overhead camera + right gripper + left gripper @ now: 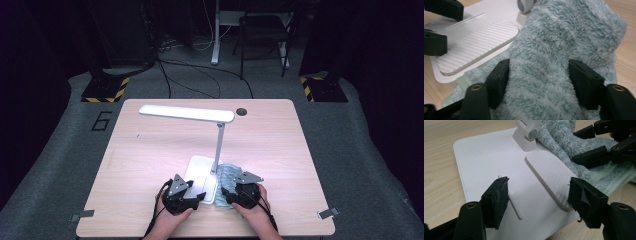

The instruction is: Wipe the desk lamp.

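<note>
A white desk lamp stands near the table's front edge, with its flat base (200,172), slim pole (219,147) and long head (186,113). A fluffy pale teal cloth (231,172) lies bunched against the right side of the base. My left gripper (192,194) is open and hovers low over the base (481,167), its jaws either side of the ridged pad (546,175). My right gripper (231,192) is open too, its jaws straddling a fold of the cloth (544,57). The lamp's hinge (530,133) sits just beyond the pad.
The wooden table (150,150) has a round cable hole (242,111) at the back right. Metal clips (326,213) stick out at the front corners. The right gripper's black jaws (596,153) cross the cloth close to my left gripper.
</note>
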Demonstrator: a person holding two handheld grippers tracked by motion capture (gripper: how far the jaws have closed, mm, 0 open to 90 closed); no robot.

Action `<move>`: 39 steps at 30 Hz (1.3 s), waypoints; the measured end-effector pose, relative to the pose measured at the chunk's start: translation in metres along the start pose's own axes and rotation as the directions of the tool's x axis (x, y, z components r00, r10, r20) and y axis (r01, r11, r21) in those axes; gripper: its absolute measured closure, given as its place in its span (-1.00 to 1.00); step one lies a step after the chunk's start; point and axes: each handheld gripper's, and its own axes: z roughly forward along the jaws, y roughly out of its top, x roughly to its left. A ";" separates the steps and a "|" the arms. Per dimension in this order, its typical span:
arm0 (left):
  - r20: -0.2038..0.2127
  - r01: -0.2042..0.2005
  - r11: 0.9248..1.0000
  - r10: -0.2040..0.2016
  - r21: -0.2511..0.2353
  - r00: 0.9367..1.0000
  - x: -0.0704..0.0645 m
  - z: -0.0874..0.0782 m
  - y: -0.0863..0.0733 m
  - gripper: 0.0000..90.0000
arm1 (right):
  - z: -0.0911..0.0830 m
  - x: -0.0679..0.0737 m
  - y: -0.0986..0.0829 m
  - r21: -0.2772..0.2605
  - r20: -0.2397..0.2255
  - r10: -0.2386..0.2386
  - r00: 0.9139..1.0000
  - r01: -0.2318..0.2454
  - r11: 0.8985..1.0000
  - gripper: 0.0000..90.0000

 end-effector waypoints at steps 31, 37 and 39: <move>-0.016 -0.007 1.000 0.008 0.012 1.000 -0.002 0.006 0.004 -0.42 | -0.010 -0.007 0.009 -0.021 -0.051 0.052 0.997 -0.053 0.998 0.42; -0.016 -0.008 1.000 0.008 0.012 1.000 -0.002 0.006 0.004 -0.42 | -0.017 -0.010 0.018 -0.071 -0.040 0.048 0.998 -0.050 0.996 0.43; -0.016 -0.008 1.000 0.008 0.012 1.000 -0.002 0.006 0.004 -0.42 | -0.021 -0.013 0.023 -0.093 -0.045 0.060 0.997 -0.064 0.994 0.44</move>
